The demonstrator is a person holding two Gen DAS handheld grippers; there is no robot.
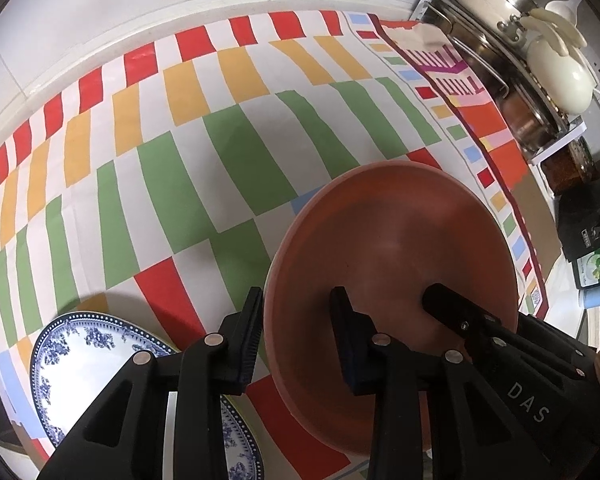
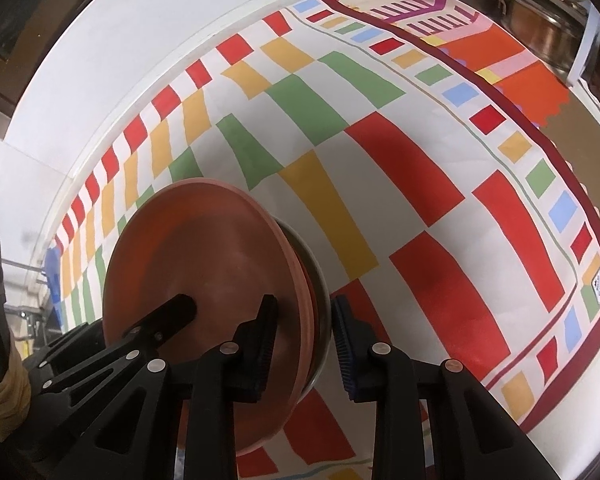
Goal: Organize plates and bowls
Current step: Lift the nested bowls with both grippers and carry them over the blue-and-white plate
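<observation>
Over the striped cloth [image 1: 204, 152] on the counter, both grippers work a stack of dishes from opposite sides. Left gripper [image 1: 296, 332] has its jaws astride the left rim of the terracotta plate [image 1: 396, 240], one finger outside the rim and one inside on the plate face; whether the pads actually press the rim I cannot tell. Right gripper [image 2: 300, 328] straddles the right edge of the same stack, the inner finger against the terracotta plate [image 2: 204, 248], the outer finger just beside the pale dish [image 2: 322, 280] under it; a firm clamp there I cannot confirm either. Each wrist view shows the other gripper's black finger lying across the plate face. Terracotta plate sits on top, with at least two more rims below it, a reddish one and the pale one. Blue-and-white plate [image 1: 80, 356] lies on the cloth at 7 o'clock in the left view, partly under the gripper body. Metal dish rack [image 1: 512, 76] with pots and a white ladle stands at 2 o'clock, off the cloth's edge.
</observation>
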